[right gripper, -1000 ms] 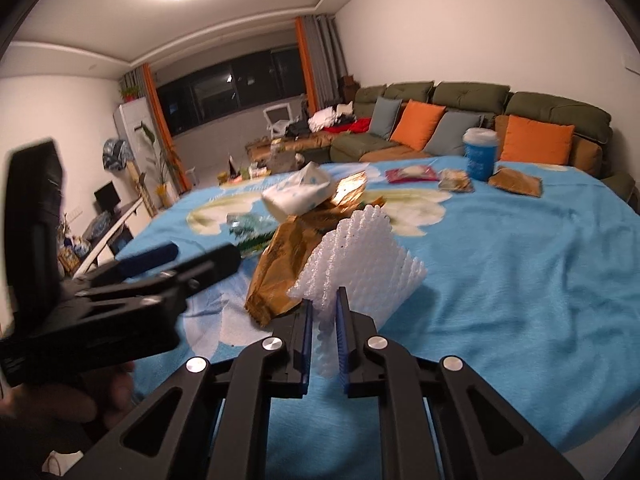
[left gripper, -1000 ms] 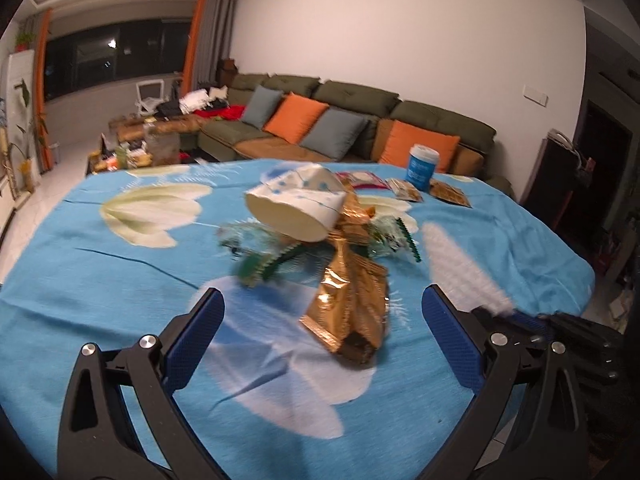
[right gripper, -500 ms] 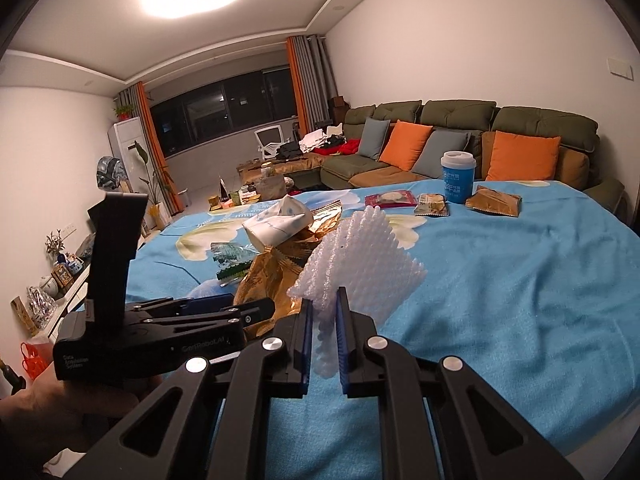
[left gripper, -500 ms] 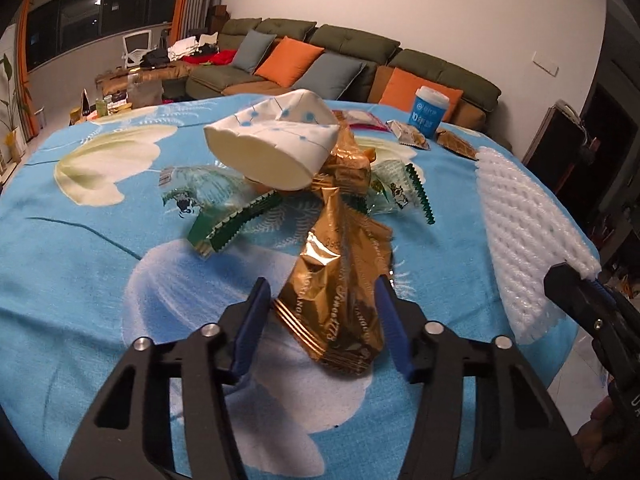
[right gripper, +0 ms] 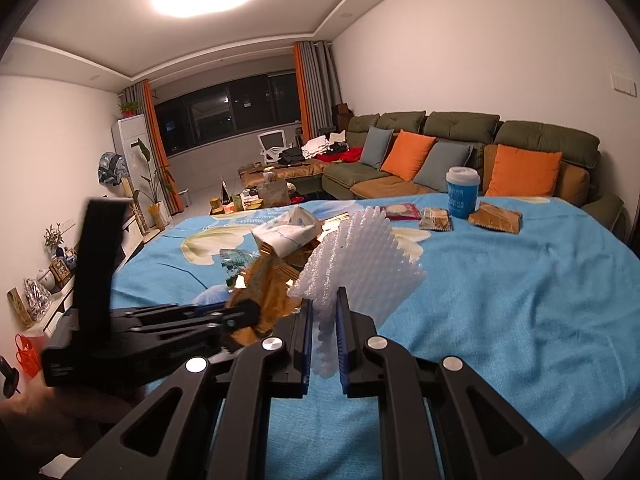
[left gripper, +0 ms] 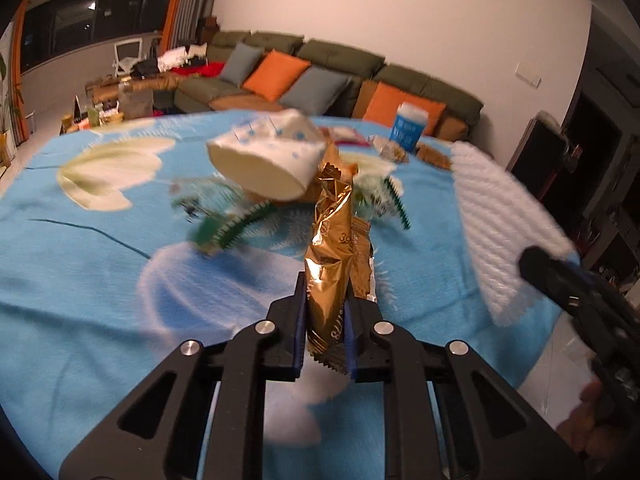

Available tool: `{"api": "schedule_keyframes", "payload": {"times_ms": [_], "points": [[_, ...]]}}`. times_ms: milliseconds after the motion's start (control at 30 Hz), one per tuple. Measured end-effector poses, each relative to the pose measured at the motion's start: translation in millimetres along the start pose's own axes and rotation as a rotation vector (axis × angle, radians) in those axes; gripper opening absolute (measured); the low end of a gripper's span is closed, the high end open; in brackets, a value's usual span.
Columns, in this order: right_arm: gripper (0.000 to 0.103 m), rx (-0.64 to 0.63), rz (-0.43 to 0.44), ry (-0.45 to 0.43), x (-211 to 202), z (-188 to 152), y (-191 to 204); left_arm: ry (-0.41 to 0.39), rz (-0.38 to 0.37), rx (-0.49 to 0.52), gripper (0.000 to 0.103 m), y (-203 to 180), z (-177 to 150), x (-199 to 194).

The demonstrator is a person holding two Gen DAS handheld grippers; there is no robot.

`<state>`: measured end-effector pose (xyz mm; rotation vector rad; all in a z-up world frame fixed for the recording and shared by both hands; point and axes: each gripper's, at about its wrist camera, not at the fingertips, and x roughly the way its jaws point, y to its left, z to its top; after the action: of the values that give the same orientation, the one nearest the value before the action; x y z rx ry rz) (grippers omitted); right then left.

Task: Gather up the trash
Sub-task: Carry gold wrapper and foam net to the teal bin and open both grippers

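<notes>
Pinching is the word for both sets of tongs here. The left tongs (left gripper: 323, 332) have just been closing and now their blue pads squeeze the lower end of a crinkled gold foil wrapper (left gripper: 331, 264), which sticks up and away from them toward the pile. There's print on the foil, some digits I can partly make out, something like "39" higher up, but I can't read it properly. From the right wrist view, the left tongs (right gripper: 236, 316) reach in from the left side, angled down at the pile, with a bit of the person's hand (right gripper: 86, 400) under the handle.

The right tongs (right gripper: 323, 328) are pressed nearly together on a piece of white foam netting (right gripper: 360, 264), which fans up above the pads. In the left view the white foam netting (left gripper: 504, 224) sits off to the right, blurry.

The rest of the trash pile lies on the surface, covered in a blue floral cloth (left gripper: 80, 264): a crushed white paper cup (left gripper: 268, 160) with blue dots, touching the top of the gold wrapper, and a green and clear wrapper (left gripper: 224, 224) beside it. Further back stand a blue cup with a white lid (right gripper: 463, 192), white lettering too small to read, and a few snack packets (right gripper: 436, 218) next to it.
</notes>
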<state>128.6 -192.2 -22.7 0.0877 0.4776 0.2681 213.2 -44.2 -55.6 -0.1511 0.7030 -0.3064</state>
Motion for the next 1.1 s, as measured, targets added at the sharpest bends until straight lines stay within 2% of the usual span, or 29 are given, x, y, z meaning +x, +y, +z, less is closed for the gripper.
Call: {"api": "schedule_keyframes", "payload": {"times_ms": [200, 367, 467, 733, 867, 933, 1100], "points": [[0.009, -0.049, 0.038, -0.040, -4.3, 12.3, 22.5, -0.141, 0.078, -0.019, 0.015, 23.3, -2.0, -73.0], [0.009, -0.099, 0.099, -0.065, -4.2, 21.0, 50.5, -0.254, 0.176, -0.036, 0.015, 47.8, -10.6, -135.6], [0.009, -0.136, 0.144, -0.067, 0.3, 23.7, 70.7, -0.305, 0.262, -0.034, 0.015, 62.6, -18.4, -165.6], [0.009, -0.246, 0.315, -0.064, 18.2, 36.0, 136.3, -0.355, 0.404, -0.125, 0.015, 111.0, -41.0, -219.9], [0.009, -0.277, 0.408, -0.043, 31.4, 39.7, 171.2, -0.376, 0.503, -0.187, 0.015, 143.0, -53.1, -249.0], [0.009, -0.282, 0.476, -0.016, 42.2, 43.3, 191.1, -0.381, 0.539, -0.209, 0.015, 157.5, -56.8, -259.9], [0.009, -0.338, 0.578, 0.033, 63.9, 48.4, 237.8, -0.396, 0.651, -0.274, 0.015, 190.2, -69.5, -289.9]]}}
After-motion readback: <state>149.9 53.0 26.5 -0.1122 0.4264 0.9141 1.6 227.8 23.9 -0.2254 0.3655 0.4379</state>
